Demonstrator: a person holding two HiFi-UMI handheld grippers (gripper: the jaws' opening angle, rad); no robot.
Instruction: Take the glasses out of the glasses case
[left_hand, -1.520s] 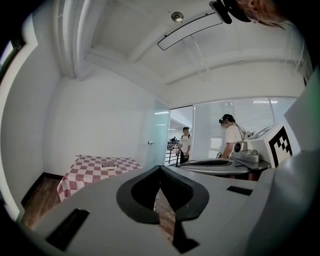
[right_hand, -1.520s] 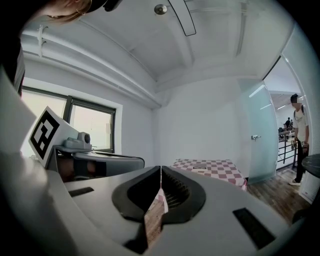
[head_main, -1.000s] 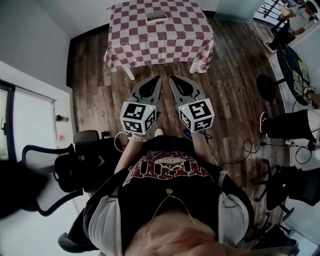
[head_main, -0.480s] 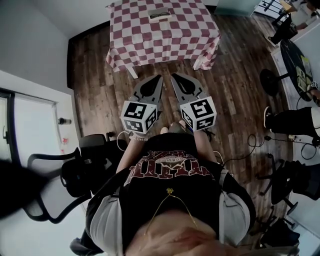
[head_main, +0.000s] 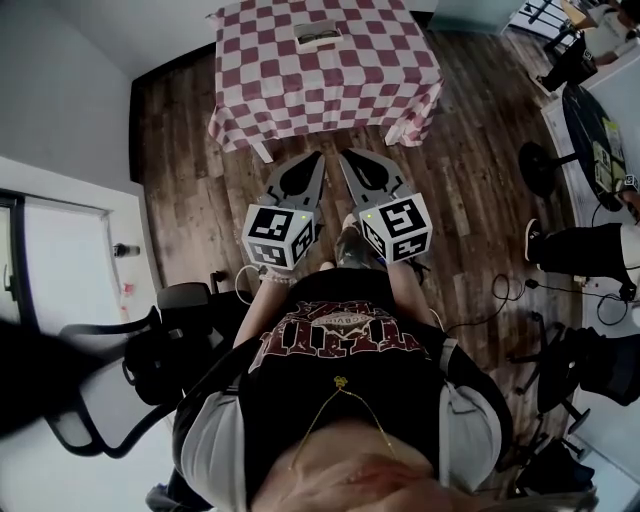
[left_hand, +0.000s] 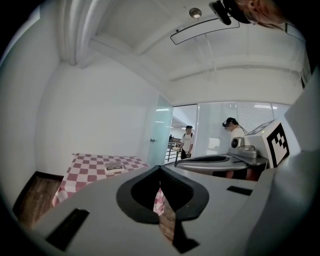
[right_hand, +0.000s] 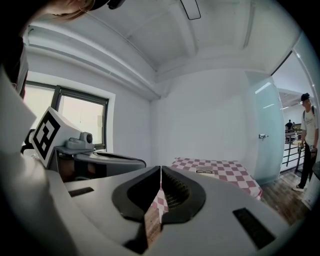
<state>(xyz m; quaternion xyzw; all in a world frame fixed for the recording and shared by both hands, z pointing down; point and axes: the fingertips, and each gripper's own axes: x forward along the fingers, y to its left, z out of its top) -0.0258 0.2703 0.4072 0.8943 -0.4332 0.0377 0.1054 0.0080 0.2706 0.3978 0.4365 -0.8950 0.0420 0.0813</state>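
Dark plank floor underfoot. Ahead, a tabletop under a red-and-white checked cloth. Short of its near edge, left gripper and right gripper side by side above the floor, fingers of each pressed together with nothing between. Far back on the tabletop, well apart from both: glasses case, small, pale, flat, rectangular. On it, dark-rimmed glasses.
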